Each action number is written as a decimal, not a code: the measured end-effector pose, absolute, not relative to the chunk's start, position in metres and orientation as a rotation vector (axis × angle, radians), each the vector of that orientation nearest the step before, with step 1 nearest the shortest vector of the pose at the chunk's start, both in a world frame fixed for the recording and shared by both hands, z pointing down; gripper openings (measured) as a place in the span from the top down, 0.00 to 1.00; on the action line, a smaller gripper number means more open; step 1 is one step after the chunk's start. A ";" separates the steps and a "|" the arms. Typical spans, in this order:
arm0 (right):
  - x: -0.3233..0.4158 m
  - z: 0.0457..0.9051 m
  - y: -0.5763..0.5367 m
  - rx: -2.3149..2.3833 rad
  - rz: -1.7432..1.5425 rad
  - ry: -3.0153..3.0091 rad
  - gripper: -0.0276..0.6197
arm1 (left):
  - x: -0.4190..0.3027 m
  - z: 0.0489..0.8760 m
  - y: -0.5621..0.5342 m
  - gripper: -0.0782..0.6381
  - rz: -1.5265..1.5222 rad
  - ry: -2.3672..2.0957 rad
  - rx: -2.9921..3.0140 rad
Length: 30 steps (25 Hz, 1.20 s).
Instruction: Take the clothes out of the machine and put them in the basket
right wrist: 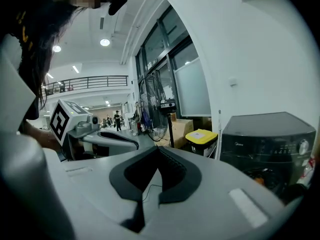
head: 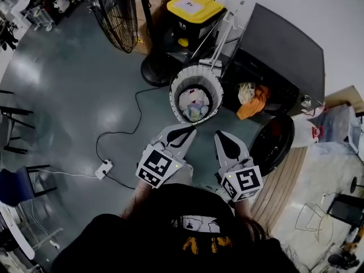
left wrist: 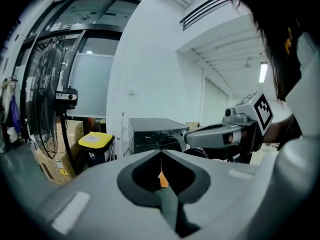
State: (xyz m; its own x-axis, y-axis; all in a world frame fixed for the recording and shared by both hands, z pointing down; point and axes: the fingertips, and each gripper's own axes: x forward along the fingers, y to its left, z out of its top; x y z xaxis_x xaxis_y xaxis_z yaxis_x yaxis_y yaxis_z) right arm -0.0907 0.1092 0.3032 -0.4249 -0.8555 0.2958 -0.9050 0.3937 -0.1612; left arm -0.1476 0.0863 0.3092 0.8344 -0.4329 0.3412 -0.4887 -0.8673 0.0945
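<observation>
Closest under the head camera, past the person's dark shirt, the left gripper (head: 190,131) and right gripper (head: 219,135) are held side by side in front of the chest. Their marker cubes sit toward the body, and their noses point forward and a little down, angled slightly in toward each other. Both are clenched on nothing: each gripper's own view shows its jaw tips meeting. The orange sliver seen through the left one's slit is, I judge, far-off cloth rather than anything gripped. Just ahead of the tips the basket (head: 175,95) stands upright on the floor beside the machine (head: 284,50), a sensible spot since a load needs only a short swing from drum to basket. Pale clothes (head: 194,104) already lie in it. The door (head: 273,138) hangs open on the right, and at the mouth an orange garment (head: 254,104) spills out with a pale piece (head: 245,91) beside it, so the job looks partly done. With both tools empty and aimed nearer the basket than the mouth, the next grab would call for opened jaws and a swing right to the orange garment. A fan (head: 116,13) and a yellow-lidded bin (head: 194,5) stand behind, well apart from the work.
</observation>
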 end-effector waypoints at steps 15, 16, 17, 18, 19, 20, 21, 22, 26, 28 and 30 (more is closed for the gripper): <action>-0.063 0.313 0.095 1.817 0.429 -2.279 0.93 | -0.136 0.317 0.063 0.89 0.443 -0.472 2.853; -0.057 0.315 0.096 1.834 0.436 -2.264 0.93 | -0.132 0.316 0.064 0.89 0.430 -0.448 2.842; -0.051 0.318 0.098 1.852 0.448 -2.250 0.93 | -0.127 0.314 0.066 0.89 0.417 -0.426 2.837; -0.045 0.320 0.100 1.870 0.464 -2.237 0.93 | -0.121 0.312 0.067 0.89 0.409 -0.408 2.837; -0.039 0.321 0.102 1.888 0.482 -2.227 0.93 | -0.115 0.311 0.068 0.89 0.411 -0.389 2.841; -0.033 0.323 0.103 1.905 0.500 -2.218 0.93 | -0.110 0.311 0.069 0.89 0.422 -0.369 2.847; -0.029 0.324 0.104 1.920 0.516 -2.211 0.93 | -0.105 0.312 0.070 0.89 0.437 -0.349 2.852; -0.025 0.326 0.105 1.931 0.528 -2.204 0.93 | -0.101 0.314 0.070 0.89 0.452 -0.332 2.855; -0.007 0.339 0.103 1.956 0.555 -2.179 0.93 | -0.085 0.325 0.068 0.89 0.500 -0.298 2.860; 0.006 0.345 0.099 1.973 0.567 -2.174 0.93 | -0.076 0.330 0.066 0.89 0.521 -0.284 2.858; 0.022 0.352 0.090 1.995 0.569 -2.177 0.93 | -0.065 0.336 0.061 0.89 0.554 -0.272 2.856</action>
State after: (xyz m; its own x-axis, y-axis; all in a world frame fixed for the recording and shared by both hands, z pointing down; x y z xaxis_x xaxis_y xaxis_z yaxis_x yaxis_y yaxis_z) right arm 0.0216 0.0903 0.3515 -0.1148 -0.9309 0.3468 -0.9816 0.0526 -0.1836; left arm -0.0654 0.0608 0.3363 0.9118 -0.1382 0.3867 -0.2209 -0.9589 0.1782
